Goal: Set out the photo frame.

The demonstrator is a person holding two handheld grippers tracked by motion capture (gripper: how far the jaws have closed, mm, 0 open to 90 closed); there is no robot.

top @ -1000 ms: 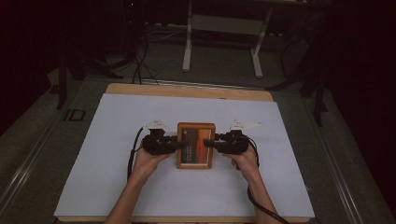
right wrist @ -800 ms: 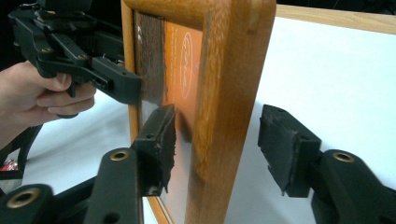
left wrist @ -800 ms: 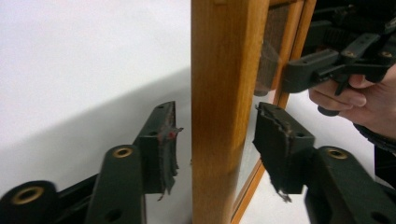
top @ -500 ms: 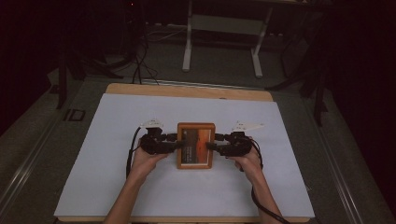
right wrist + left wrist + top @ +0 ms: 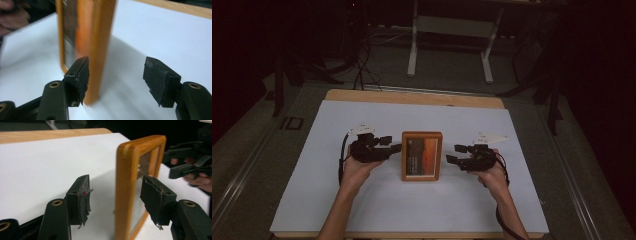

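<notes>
The picture frame [image 5: 422,155] stands upright on its lower edge near the middle of the table [image 5: 412,210], and I read this as the release step: it has been set standing and both claws are letting go.

Nearest to me, my forearms come in on either side of the frame. The left claw [image 5: 388,144] sits just to the frame's left, its jaws apart and having just been opening. In the left gripper view the frame's [image 5: 130,187] wooden side rail stands between the two pads, yet neither pad presses on it. The right claw [image 5: 457,154] is a little off the frame's right side, jaws also spread and just opened. In the right gripper view the frame's [image 5: 100,50] edge rises close by one pad, and I see no contact there either, though the blur makes me cautious.

The frame's long axis runs up and down, since it stands in portrait format. Its glazed face, with an orange print behind the glass, looks back towards my side of the table, and its thin edges point at the two claws.

Next, I judge, both claws need to draw straight out sideways, away from the frame, without brushing the rails. A nudge could tip it face down or backwards.

Beyond the frame lies the far wooden lip of the table, then the dark floor.
</notes>
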